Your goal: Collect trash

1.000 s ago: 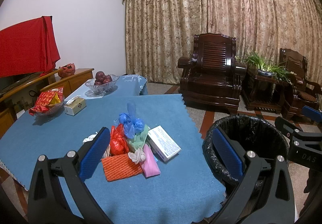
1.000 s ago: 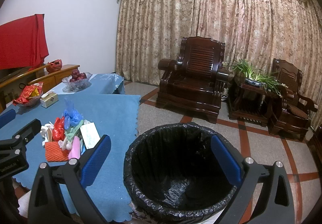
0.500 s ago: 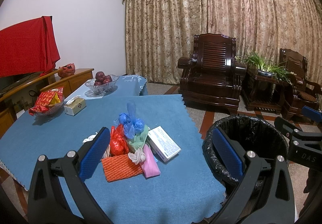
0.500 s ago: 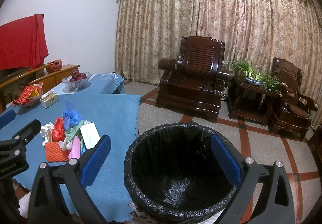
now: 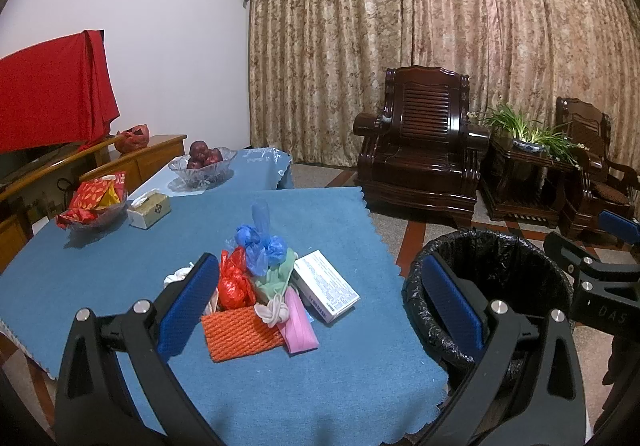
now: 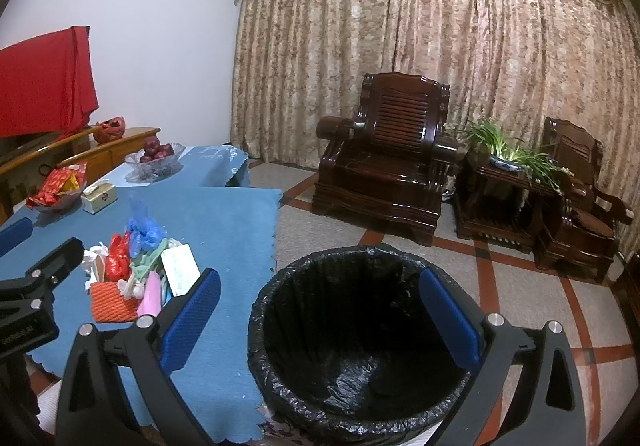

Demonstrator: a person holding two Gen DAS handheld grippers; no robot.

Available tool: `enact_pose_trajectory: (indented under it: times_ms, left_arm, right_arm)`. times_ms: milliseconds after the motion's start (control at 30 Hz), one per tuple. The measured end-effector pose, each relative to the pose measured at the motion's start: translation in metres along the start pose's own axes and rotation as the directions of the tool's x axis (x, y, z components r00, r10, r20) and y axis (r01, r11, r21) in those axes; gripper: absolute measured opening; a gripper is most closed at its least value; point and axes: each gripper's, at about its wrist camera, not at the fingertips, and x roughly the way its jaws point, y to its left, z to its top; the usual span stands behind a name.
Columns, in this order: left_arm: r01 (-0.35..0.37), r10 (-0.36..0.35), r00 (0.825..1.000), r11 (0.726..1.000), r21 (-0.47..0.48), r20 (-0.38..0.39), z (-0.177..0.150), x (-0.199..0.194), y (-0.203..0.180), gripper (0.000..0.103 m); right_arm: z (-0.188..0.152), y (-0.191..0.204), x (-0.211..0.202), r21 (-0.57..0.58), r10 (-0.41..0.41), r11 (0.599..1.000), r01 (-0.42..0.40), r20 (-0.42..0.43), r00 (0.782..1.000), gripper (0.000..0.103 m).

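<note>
A heap of trash lies on the blue tablecloth: an orange ribbed pad, a red bag, a blue bag, a pink packet and a white box. My left gripper hovers open just above and in front of the heap, empty. To its right stands a bin with a black liner. My right gripper is open over the bin's near rim with nothing in it. The heap also shows in the right wrist view, with the orange pad nearest.
A tissue box, a bowl of red snack packets and a glass bowl of apples sit at the table's far left. Dark wooden armchairs and a plant stand line the curtain. Tiled floor lies beyond the bin.
</note>
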Motion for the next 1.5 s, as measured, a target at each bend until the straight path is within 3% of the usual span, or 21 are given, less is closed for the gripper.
enact_pose_trajectory:
  times_ms: [433,567,733,867,1067,1500]
  left_arm:
    - [-0.001,0.001,1.000,1.000,-0.006,-0.017,-0.003,0.012,0.004,0.098]
    - [0.028,-0.030,0.999,0.999,-0.041,-0.034,-0.011,0.022,0.026,0.098]
    - [-0.058,0.057,0.998,0.997,-0.052,-0.028,-0.011,0.032,0.054,0.098]
    - [-0.157,0.155,0.987,0.986,-0.051,-0.042,-0.018,0.047,0.085,0.098]
    - [-0.234,0.227,0.969,0.970,-0.070,-0.098,-0.031,0.074,0.120,0.098]
    - [-0.257,0.237,0.951,0.963,-0.079,-0.197,-0.060,0.134,0.147,0.098]
  right_arm:
    - [0.004,0.010,0.012,-0.009,0.032,0.999,-0.032,-0.017,0.999,0.097]
    - [0.007,0.014,0.020,-0.014,0.062,0.998,-0.062,-0.023,0.998,0.097]
    - [0.010,0.029,0.038,-0.020,0.110,0.994,-0.111,-0.035,0.993,0.097]
    - [0.011,0.052,0.059,-0.041,0.169,0.984,-0.171,-0.046,0.985,0.097]
    - [0.004,0.084,0.097,-0.072,0.223,0.971,-0.228,-0.078,0.972,0.094]
    - [-0.026,0.140,0.186,-0.129,0.282,0.939,-0.318,-0.239,0.929,0.084]
